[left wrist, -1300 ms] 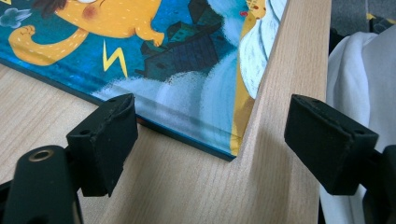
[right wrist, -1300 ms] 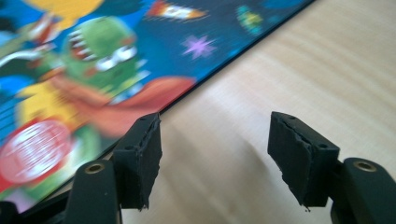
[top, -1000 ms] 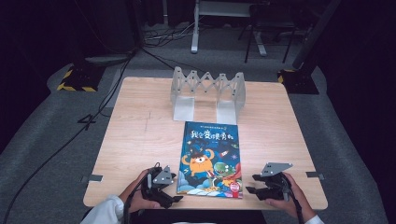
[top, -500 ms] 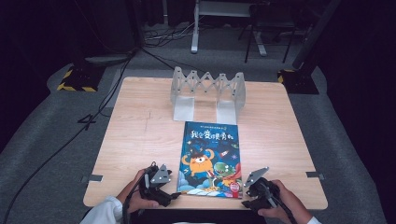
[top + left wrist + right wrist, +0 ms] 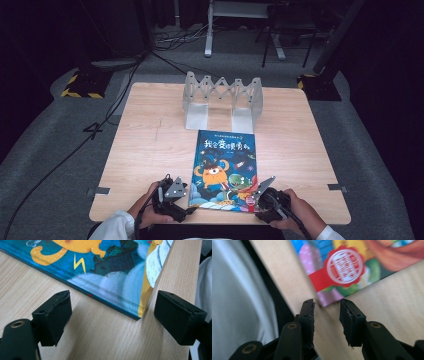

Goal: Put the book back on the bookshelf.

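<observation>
Change since a second ago: the right claw (image 5: 261, 196) has come in from the bench's near right edge to the book's near right corner; the left claw (image 5: 184, 200) has barely shifted at the near left corner.

Item, picture book (image 5: 224, 170): lies flat and closed on the wooden bench (image 5: 145, 145), cover up, blue with cartoon monsters and a title in Chinese characters. Its far edge sits just short of the rack; its near edge runs close to the bench's near edge.

Item, left claw: jaws spread wide. In the left gripper view they stand either side of the book's near corner (image 5: 136, 312), one over bare wood beside the spine edge, the other toward the bench's near edge. Neither pad touches the book; nothing held.

Item, right claw (image 5: 325, 315): jaws parted narrowly, about a book corner's width. In the right gripper view the corner with the red seal and ribbon (image 5: 342, 267) points into the gap, its tip just at the pad ends. Whether the pads touch the cover cannot be told; the picture is blurred. Nothing is pinched.

Item, folding book rack (image 5: 222, 97): pale grey, accordion-shaped, upright at the far middle of the bench, slots vacant.

Item, person: both hands grip the tools at the near edge; white sleeves (image 5: 112, 230) show below.
</observation>
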Action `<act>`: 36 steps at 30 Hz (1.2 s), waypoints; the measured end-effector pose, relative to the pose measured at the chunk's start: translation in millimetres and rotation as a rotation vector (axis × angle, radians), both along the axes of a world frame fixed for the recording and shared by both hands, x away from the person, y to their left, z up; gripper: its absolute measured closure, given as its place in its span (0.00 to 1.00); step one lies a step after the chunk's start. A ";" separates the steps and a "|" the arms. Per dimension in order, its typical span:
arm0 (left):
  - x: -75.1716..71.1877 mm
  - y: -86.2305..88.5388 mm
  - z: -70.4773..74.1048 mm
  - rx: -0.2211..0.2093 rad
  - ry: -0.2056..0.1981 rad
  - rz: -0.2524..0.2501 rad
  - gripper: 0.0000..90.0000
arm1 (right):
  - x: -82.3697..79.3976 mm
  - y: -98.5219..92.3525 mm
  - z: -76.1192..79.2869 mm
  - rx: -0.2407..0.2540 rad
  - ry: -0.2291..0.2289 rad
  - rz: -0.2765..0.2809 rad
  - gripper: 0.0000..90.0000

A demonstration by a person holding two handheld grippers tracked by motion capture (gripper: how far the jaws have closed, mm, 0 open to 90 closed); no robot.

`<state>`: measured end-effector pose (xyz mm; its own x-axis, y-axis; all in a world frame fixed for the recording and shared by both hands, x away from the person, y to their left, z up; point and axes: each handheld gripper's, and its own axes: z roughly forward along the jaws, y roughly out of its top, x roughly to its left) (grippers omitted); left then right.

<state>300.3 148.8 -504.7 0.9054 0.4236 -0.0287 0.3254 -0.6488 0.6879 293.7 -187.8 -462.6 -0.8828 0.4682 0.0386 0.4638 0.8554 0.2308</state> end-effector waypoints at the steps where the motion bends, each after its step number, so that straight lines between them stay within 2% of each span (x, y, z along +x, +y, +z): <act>1: 0.2 -0.1 0.1 0.000 0.000 -0.003 0.17 | 0.3 2.0 0.2 -0.017 0.007 0.013 0.73; 5: 0.5 -0.6 0.5 0.007 0.000 -0.006 0.17 | 5.9 8.9 0.7 -0.074 0.001 0.020 0.81; 8: 0.2 -0.6 0.1 0.001 0.000 -0.001 0.17 | 6.2 13.9 1.0 -0.109 0.001 0.026 0.81; 10: 0.2 -0.5 0.1 0.002 0.000 -0.002 0.17 | 3.1 17.7 1.6 -0.134 -0.016 0.030 0.81; 13: 0.2 -0.5 0.0 0.000 0.001 -0.003 0.17 | -0.9 16.6 1.7 -0.123 -0.045 0.027 0.82; 16: 0.4 -0.5 0.1 -0.002 0.001 -0.006 0.17 | -1.9 6.3 -0.6 -0.006 -0.048 -0.007 0.83; 20: 0.8 -1.4 0.4 0.002 0.000 -0.013 0.18 | -8.6 -1.6 -4.7 0.105 -0.095 -0.031 0.83; 24: 0.9 -0.4 0.3 0.000 -0.004 -0.011 0.19 | -9.5 -10.7 -9.4 0.221 -0.111 -0.049 0.81; 26: 0.9 -0.4 0.2 -0.002 -0.004 -0.011 0.19 | -7.0 -16.9 -12.2 0.292 -0.093 -0.070 0.76; 28: 0.7 -0.4 -0.1 -0.009 -0.003 -0.008 0.19 | -5.3 -19.7 -13.5 0.331 -0.110 -0.053 0.70; 29: 0.7 -0.4 -0.1 -0.008 -0.003 -0.008 0.19 | -4.7 -20.1 -13.1 0.345 -0.101 -0.064 0.67; 32: 0.7 -0.1 -0.1 -0.007 -0.004 -0.008 0.19 | -1.8 -21.5 -10.2 0.404 -0.100 -0.047 0.58; 36: 0.5 0.0 0.0 -0.007 -0.005 -0.009 0.19 | 3.6 -25.1 -3.6 0.504 -0.098 -0.045 0.49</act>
